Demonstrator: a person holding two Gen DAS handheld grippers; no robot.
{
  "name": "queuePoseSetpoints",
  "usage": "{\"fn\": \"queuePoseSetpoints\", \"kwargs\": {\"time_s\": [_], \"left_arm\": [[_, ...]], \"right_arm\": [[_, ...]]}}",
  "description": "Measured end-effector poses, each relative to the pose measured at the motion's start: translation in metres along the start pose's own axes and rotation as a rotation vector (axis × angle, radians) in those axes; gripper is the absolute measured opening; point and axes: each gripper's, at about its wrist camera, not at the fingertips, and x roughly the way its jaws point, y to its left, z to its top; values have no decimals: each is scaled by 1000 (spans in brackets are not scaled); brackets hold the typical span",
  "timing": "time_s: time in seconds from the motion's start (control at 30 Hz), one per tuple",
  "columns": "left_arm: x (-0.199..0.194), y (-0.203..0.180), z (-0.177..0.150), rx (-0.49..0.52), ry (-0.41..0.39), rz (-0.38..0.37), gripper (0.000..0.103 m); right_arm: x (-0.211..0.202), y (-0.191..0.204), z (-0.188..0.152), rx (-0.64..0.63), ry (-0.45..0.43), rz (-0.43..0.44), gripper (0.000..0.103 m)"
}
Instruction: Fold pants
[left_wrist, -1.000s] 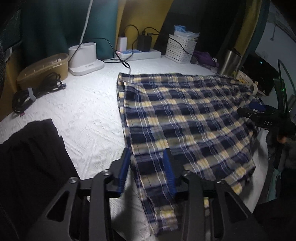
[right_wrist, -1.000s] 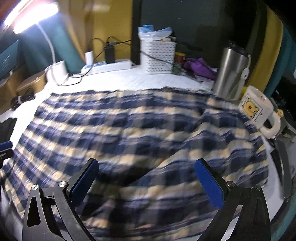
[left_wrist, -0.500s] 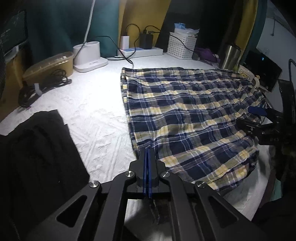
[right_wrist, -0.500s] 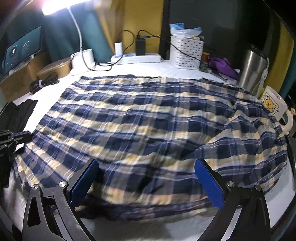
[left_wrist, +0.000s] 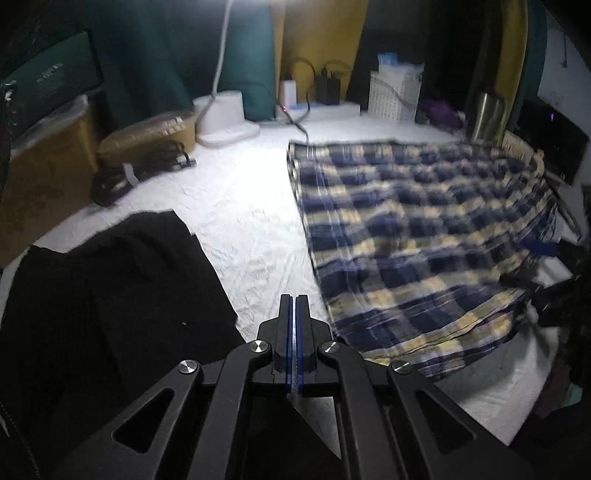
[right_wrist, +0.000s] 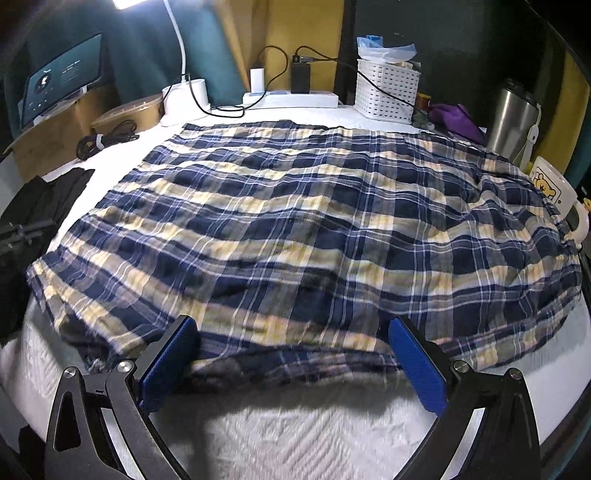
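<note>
While my left claw (left_wrist: 294, 306) tilts down pressed together on nothing, my right claw (right_wrist: 291, 343) gapes over the plaid pants' (right_wrist: 295, 221) near edge; far off, a white basket (right_wrist: 386, 90) holds plastic bags.

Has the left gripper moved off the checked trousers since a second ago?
Yes. The left gripper, now shut on nothing, has slid left off the plaid pants, toward the black garment; its tips sit over the white cover.

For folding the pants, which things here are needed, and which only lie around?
Needed: plaid pants; left gripper, shut and empty; right gripper, open.

Lying around: black garment; white basket; steel tumbler; mug; coiled cable.
</note>
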Motion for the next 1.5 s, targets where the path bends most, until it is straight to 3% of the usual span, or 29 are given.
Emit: {"fn": "queuePoseSetpoints", "kwargs": {"time_s": [0.2, 0.47, 0.63, 0.87, 1.03, 1.1, 1.13, 1.17, 1.5], "left_arm": [[-15, -25, 11, 29, -55, -77, 1], [6, -56, -3, 60, 30, -142, 1], [14, -53, -19, 64, 79, -102, 1], [7, -46, -22, 51, 73, -76, 1], [-9, -50, -12, 64, 11, -83, 2], [-11, -52, -6, 64, -6, -88, 19], [-11, -53, -4, 63, -12, -91, 38], [-12, -54, -1, 59, -23, -97, 45], [1, -75, 14, 78, -1, -121, 45]], "right_arm": [[-18, 8, 3, 9, -67, 26, 103], [-11, 30, -4, -48, -44, 8, 103], [-13, 26, -15, -29, -51, 10, 103], [-24, 17, -25, 2, -63, 24, 103], [-40, -5, -34, 45, -83, -11, 103], [-44, -20, -37, 77, -86, -35, 103], [-46, -26, -38, 89, -89, -45, 103], [-49, -34, -39, 105, -92, -56, 103], [-60, -100, -46, 222, -103, -153, 103]]}}
